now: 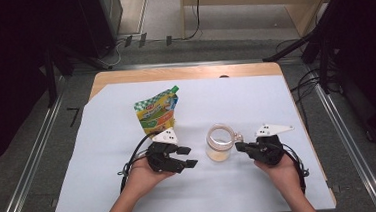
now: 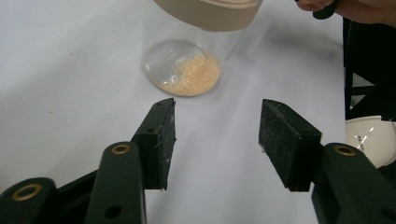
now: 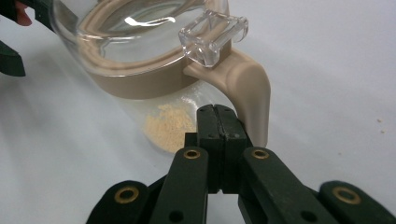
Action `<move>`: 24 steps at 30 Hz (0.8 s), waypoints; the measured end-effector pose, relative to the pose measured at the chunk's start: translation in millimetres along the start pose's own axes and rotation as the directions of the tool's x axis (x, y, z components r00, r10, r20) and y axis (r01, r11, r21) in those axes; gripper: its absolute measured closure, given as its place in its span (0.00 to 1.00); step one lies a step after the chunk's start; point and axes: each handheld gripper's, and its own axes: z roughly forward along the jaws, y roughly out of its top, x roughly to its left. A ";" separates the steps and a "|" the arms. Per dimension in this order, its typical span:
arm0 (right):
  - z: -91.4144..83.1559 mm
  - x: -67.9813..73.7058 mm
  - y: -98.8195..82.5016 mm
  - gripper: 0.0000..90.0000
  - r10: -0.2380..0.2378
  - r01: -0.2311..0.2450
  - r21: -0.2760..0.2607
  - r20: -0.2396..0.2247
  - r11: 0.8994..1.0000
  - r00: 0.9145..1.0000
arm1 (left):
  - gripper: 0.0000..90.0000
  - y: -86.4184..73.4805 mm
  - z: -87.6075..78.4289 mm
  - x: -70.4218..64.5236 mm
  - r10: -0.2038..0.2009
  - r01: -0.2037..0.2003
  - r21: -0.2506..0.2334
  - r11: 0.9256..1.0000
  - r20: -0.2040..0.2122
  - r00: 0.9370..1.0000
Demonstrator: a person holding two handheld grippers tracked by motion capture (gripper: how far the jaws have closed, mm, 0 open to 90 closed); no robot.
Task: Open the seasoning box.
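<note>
Pouch: glossy green-and-yellow spouted foil pouch with a green cap, lying flat at the back left of the white paper sheet; its print is too small to read
Left gripper: matte black jaws apart, nothing between them; aimed at the jar
Jar: clear glass jar with beige plastic collar and handle, mid-sheet between the grippers; pale yellow granules, perhaps crumbs, at its bottom
Right gripper: jaws pressed together, empty, tips just beside the handle

High view: fixed overhead, facing forward and down the table. Left gripper view: close and low behind the left gripper, facing the jar just ahead. Right gripper view: closer behind the right gripper, its tips at that jar's handle. All three views share the jar.
</note>
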 end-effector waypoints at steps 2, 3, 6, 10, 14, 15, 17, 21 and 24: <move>0.8 -3.1 1.6 1.00 -0.002 0.002 0.004 0.001 1.000 1.000 | 0.51 2.8 2.6 1.9 -0.002 0.002 0.011 1.000 0.014 1.000; 1.6 -5.0 2.6 1.00 -0.006 0.006 0.002 0.003 1.000 1.000 | 0.50 4.5 3.8 2.5 -0.002 0.002 0.018 1.000 0.015 1.000; 2.6 -11.2 5.8 1.00 0.005 -0.005 0.012 -0.006 1.000 1.000 | 0.49 9.2 7.4 4.5 -0.007 0.006 0.035 0.999 0.032 0.999; 0.3 -12.8 8.2 1.00 0.010 -0.009 0.019 -0.015 1.000 1.000 | 0.48 15.1 8.3 5.2 0.004 -0.006 0.040 0.999 0.041 0.999; -19.2 -12.1 10.6 1.00 0.015 -0.015 0.006 -0.008 1.000 1.000 | 0.44 27.2 8.1 9.3 -0.016 0.015 0.019 1.000 0.064 0.998; -22.5 -13.1 10.5 1.00 0.018 -0.018 0.001 -0.003 1.000 1.000 | 0.42 29.8 8.1 10.2 -0.012 0.010 0.023 1.000 0.075 0.997; -28.1 -16.2 10.0 1.00 0.023 -0.022 -0.005 0.012 1.000 1.000 | 0.39 34.6 8.9 10.9 0.001 -0.004 0.037 0.999 0.084 0.996; -29.6 -24.8 8.0 1.00 0.041 -0.041 -0.004 0.054 0.999 0.998 | 0.38 42.8 12.5 12.2 0.017 -0.020 0.042 0.999 0.071 0.997; -18.7 -28.4 7.1 1.00 0.047 -0.048 0.015 0.070 0.999 0.996 | 0.37 47.1 17.8 16.1 0.018 -0.021 0.049 0.999 0.069 0.997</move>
